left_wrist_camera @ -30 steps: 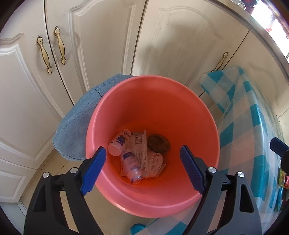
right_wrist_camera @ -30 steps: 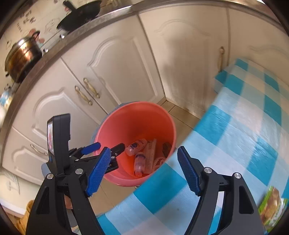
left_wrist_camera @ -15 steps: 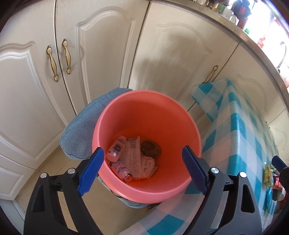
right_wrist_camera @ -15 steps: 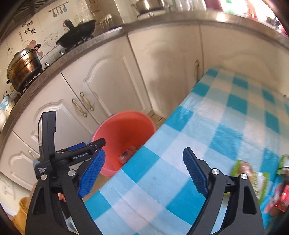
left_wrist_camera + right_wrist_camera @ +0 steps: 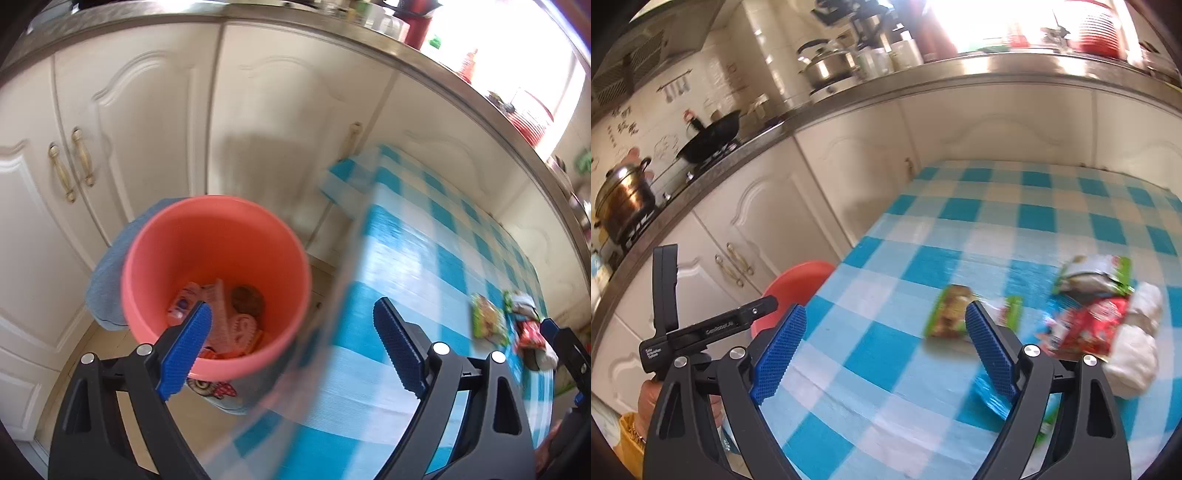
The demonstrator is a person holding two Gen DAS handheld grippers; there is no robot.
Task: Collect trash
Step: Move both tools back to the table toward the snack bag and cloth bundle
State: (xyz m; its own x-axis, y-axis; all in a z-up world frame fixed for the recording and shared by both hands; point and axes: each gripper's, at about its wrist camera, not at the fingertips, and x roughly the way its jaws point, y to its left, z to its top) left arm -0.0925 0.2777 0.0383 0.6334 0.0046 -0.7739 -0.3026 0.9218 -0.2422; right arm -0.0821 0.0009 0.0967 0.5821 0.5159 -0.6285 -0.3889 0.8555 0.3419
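Note:
A pink bucket (image 5: 221, 236) stands on the floor beside the table, with bottles and wrappers in its bottom (image 5: 225, 314). It also shows in the right wrist view (image 5: 792, 286). My left gripper (image 5: 291, 347) is open and empty above the bucket's near rim and the table edge. My right gripper (image 5: 884, 343) is open and empty above the blue checked tablecloth (image 5: 997, 221). A green wrapper (image 5: 951, 312) lies by its right finger. A red wrapper (image 5: 1089, 325), a green and silver wrapper (image 5: 1097, 275) and white crumpled paper (image 5: 1134, 354) lie further right.
White cabinet doors (image 5: 147, 129) stand behind the bucket under a steel counter (image 5: 923, 81) with pots and a wok. A blue cloth (image 5: 107, 273) lies under the bucket. The wrappers also show at the right of the left wrist view (image 5: 487, 319).
Both grippers have pulled back and swung right. The bucket has shrunk and shifted left in both views. The wrappers on the table have come into the right wrist view.

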